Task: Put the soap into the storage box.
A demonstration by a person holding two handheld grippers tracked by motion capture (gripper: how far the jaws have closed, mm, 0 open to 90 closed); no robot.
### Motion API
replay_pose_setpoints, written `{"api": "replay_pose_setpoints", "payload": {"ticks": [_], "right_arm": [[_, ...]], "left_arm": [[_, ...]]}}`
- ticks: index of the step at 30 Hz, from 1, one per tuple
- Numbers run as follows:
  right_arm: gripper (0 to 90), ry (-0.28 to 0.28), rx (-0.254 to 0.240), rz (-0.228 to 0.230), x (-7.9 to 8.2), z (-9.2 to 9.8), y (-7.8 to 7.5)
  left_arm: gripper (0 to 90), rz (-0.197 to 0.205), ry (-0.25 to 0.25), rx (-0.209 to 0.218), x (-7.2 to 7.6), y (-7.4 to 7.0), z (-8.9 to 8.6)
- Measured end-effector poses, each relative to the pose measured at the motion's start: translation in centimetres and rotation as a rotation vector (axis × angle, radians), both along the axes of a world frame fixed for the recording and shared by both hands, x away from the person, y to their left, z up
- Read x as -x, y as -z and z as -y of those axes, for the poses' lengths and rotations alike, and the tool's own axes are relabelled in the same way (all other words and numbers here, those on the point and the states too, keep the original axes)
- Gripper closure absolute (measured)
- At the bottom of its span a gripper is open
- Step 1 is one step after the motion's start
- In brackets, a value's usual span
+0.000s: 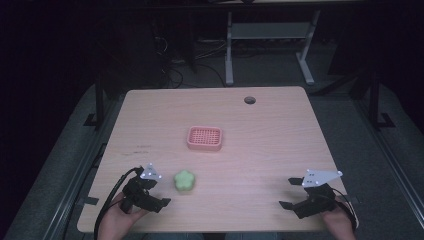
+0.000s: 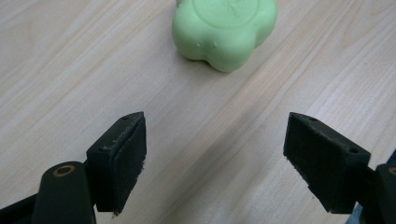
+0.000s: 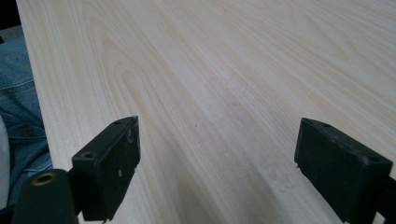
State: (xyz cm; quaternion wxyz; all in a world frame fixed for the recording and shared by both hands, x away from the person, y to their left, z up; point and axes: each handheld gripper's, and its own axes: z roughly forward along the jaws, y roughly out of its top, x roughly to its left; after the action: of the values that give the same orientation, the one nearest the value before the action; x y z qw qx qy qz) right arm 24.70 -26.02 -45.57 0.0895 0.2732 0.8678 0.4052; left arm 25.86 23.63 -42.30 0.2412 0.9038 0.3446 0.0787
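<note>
Item one, your left tongs [image 1: 161,193]: lower left of the high view, held in your left hand [image 1: 120,216] over the desk [image 1: 260,150], jaws spread wide with nothing between them; in the left gripper view the two black pads [image 2: 122,163] stand far apart at the bottom of the frame above bare wood. Item two, the green flower-shaped soap [image 1: 184,181]: lying flat on the desk just beside your left tongs, to their right in the high view, and at the top centre of the left gripper view [image 2: 225,30], ahead of the open jaws and clear of both pads. Item three, the pink tray [image 1: 204,138]: a perforated rectangular piece at the centre of the high view, above the soap and apart from it. Item four, your right tongs [image 1: 288,192]: lower right of the high view, near the desk's front edge, jaws likewise wide open and holding nothing; the right gripper view shows plain wood grain between the pads [image 3: 112,165] and blue denim [image 3: 21,121] at the left edge of the frame.
</note>
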Motion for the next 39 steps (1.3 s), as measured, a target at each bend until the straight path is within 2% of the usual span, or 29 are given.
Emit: {"api": "replay_pose_setpoints", "payload": {"ticks": [11,15,23,26,39], "right_arm": [[13.8,0.001,0.0,-0.002,0.0,0.1,0.0],[13.8,-0.001,0.002,-0.005,0.0,0.0,0.1],[13.8,0.001,-0.001,-0.005,0.0,0.1,0.0],[13.8,0.002,-0.001,-0.006,0.0,0.0,0.0],[13.8,0.003,-0.005,-0.008,0.1,0.0,0.0]], "left_arm": [[21.4,0.009,0.048,-0.043,-1.3,-1.3,2.1],[21.4,0.002,0.068,-0.065,-1.8,-1.5,3.0],[21.4,-0.012,0.081,-0.067,-2.3,-1.5,3.8],[21.5,-0.016,0.09,-0.091,-2.4,-1.5,4.1],[21.3,-0.024,0.102,-0.115,-3.7,-1.6,5.1]]}}
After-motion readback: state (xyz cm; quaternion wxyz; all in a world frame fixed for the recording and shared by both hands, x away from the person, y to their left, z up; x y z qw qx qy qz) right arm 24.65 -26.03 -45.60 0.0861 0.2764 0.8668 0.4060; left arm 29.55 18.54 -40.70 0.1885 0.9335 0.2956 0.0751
